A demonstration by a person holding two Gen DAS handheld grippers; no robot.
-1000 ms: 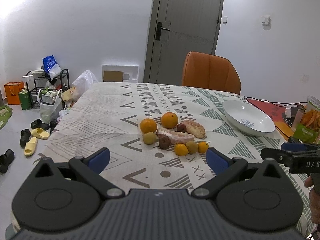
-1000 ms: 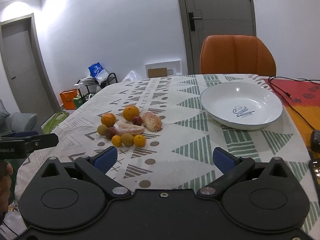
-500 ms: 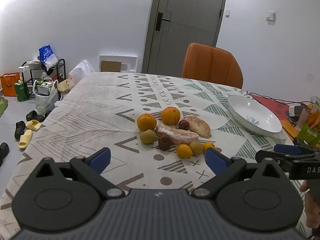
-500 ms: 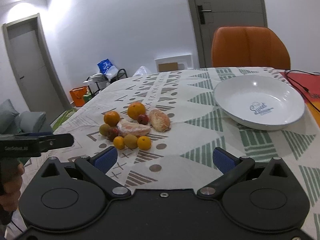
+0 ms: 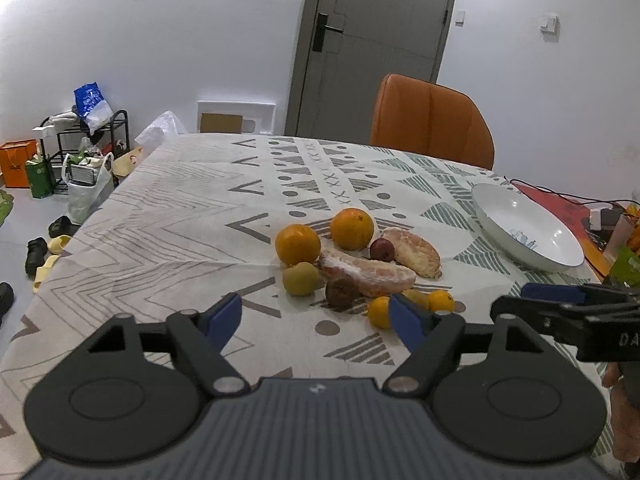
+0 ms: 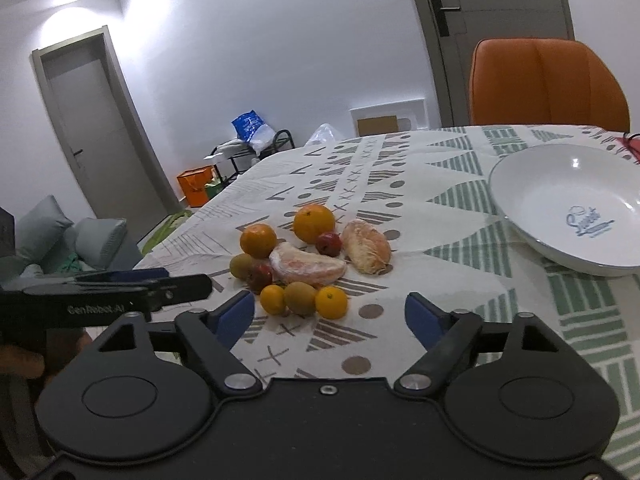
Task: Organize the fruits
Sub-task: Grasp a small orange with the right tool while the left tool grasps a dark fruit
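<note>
On the tabletop [image 6: 440,208] we list a fruit cluster [image 6: 304,256] and, apart, a white bowl [image 6: 516,184]. Our left tool [image 5: 316,316] and right tool [image 6: 330,316] both hover spread, holding nothing.

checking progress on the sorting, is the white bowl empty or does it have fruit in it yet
Empty. The white bowl shows only its printed blue lettering inside; all the fruit lies clustered on the tablecloth beside it.

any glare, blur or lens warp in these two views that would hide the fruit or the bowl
Left wrist view: heavy fisheye bending of the door and walls, dark corners, yet the fruit pile is sharp under soft, even light. Right wrist view: bright ceiling light at top left, small glints inside the white bowl, whose printed word stays readable; fruit only casts faint shadows.
</note>
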